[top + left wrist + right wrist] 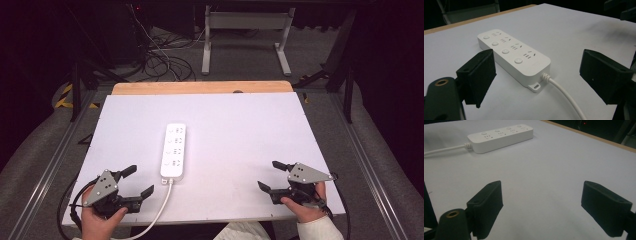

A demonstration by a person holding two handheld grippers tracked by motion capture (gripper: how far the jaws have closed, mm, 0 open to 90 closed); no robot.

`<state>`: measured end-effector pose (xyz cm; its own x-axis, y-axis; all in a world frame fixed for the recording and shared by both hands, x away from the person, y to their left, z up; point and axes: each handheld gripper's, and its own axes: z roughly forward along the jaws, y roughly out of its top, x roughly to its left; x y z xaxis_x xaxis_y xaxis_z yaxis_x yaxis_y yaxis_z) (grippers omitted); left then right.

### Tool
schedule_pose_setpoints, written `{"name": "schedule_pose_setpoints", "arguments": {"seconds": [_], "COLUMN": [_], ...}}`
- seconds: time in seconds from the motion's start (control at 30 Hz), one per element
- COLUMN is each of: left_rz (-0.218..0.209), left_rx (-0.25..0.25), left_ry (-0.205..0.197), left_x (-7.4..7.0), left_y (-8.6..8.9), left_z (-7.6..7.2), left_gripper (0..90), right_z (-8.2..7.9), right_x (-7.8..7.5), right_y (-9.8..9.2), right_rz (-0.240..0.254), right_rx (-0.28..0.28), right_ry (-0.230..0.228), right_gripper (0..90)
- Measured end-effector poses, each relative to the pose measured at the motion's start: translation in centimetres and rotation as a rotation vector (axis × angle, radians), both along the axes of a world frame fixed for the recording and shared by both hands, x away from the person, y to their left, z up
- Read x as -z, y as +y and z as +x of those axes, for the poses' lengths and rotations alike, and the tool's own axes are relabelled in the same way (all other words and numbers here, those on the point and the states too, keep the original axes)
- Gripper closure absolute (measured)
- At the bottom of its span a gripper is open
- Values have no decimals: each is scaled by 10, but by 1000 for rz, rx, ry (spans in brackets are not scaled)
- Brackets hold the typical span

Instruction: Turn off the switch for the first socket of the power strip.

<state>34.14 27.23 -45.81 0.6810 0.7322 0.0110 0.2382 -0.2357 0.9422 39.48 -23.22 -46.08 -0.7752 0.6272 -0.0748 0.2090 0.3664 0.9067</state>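
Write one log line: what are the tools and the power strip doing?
left tool: open, empty | right tool: open, empty | power strip: flat on table, untouched, between tools

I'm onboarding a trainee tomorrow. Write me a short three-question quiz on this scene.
1. True or false: the left tool is open.
2. How many round buttons does the power strip have?
3. The strip's cord leaves toward: A) the table's far edge, B) the person's edge, C) the right tool.

Key: 1 true; 2 four; 3 B.
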Motion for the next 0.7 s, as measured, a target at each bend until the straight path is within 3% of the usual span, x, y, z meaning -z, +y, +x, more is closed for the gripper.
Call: {"name": "schedule_pose_setpoints", "arguments": {"seconds": [0.2,0.33,0.43,0.5,0.53,0.7], "left_rz": [11,40,54,38,4,10], "left_rx": [13,9,2,0,3,20], "left_ry": [-14,-26,-14,8,31,30], "left_x": [-1,-4,-4,-6,-7,-11], "left_y": [1,2,1,1,2,2], "left_z": [-1,-1,-2,-2,-2,-1], "left_gripper": [114,137,174,197,207,243], "right_z": [-1,-2,-1,0,0,1], "right_x": [1,1,2,3,4,4], "right_y": [2,3,4,4,4,5], "right_rz": [-11,-18,-24,-29,-30,-29], "right_rx": [-24,-29,-30,-32,-33,-33], "right_ry": [7,8,16,31,32,36], "right_gripper": [212,228,237,246,249,252]}}
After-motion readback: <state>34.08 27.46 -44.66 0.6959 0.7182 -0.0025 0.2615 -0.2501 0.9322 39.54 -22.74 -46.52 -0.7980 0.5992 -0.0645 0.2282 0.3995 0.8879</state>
